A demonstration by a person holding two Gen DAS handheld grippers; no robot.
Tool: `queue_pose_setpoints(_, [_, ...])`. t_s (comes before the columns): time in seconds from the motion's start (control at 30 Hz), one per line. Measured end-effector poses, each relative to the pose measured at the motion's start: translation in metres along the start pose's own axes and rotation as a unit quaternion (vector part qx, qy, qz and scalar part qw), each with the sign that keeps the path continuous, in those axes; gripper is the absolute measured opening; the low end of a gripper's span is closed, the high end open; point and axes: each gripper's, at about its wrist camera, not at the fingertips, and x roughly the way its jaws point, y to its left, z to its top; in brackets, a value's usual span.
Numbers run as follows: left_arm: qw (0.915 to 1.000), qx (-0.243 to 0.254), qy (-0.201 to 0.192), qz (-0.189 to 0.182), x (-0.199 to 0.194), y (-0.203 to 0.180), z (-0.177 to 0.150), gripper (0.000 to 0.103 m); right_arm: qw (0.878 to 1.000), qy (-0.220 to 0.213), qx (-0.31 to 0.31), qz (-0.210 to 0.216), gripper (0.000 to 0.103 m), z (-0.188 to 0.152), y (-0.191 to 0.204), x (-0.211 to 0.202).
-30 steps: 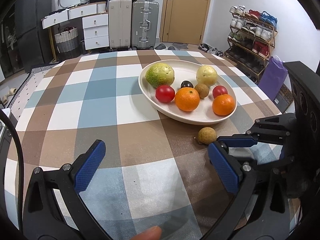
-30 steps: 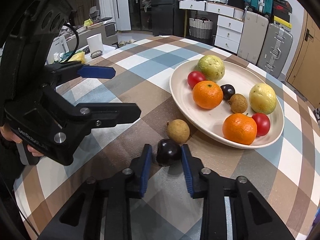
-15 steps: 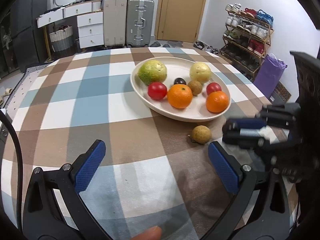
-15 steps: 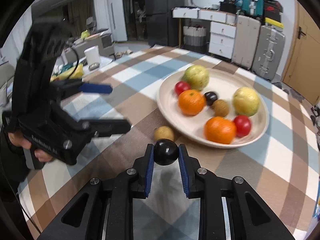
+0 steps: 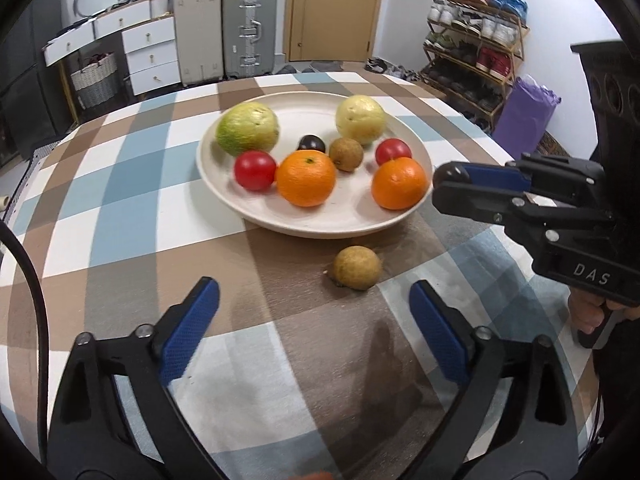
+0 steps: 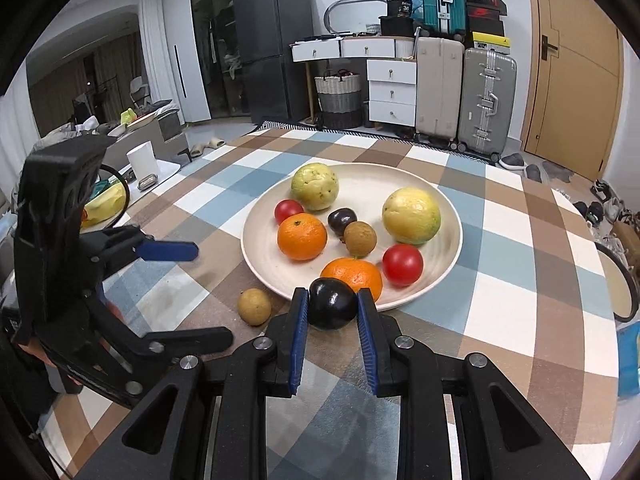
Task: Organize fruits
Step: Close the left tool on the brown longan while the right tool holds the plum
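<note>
Our right gripper (image 6: 333,309) grasps the dark plum (image 6: 333,309) beside the plate (image 6: 450,216); our left gripper (image 5: 314,328) gapes. Released short of the rim, we judge it rolls off.

A wooden door (image 5: 334,8) is standing shut in the white wall. Two suitcases (image 5: 224,28) are standing beside white drawers (image 5: 150,56). A shoe rack (image 5: 474,64) is leaning on the right wall, and a dark fridge (image 6: 272,48) is standing further back.

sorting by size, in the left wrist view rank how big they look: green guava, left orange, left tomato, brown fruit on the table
1. green guava and left orange: too alike to rank
2. brown fruit: nearer the camera, unsure
3. left tomato
</note>
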Motion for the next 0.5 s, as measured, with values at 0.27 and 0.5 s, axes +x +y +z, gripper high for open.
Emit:
queue_pose_setpoints(0.27, [0.9989,0.037,0.024,-0.015,0.019,-0.021,0.008,0.059,1.000,-0.002,0.008,-0.001,0.025,-0.001,-0.003,-0.002])
queue_pose_setpoints(0.5, [0.9989,0.039,0.020,-0.019,0.022,-0.023,0.011,0.036,1.000,0.002,0.006,0.002,0.025,-0.002,-0.001,0.000])
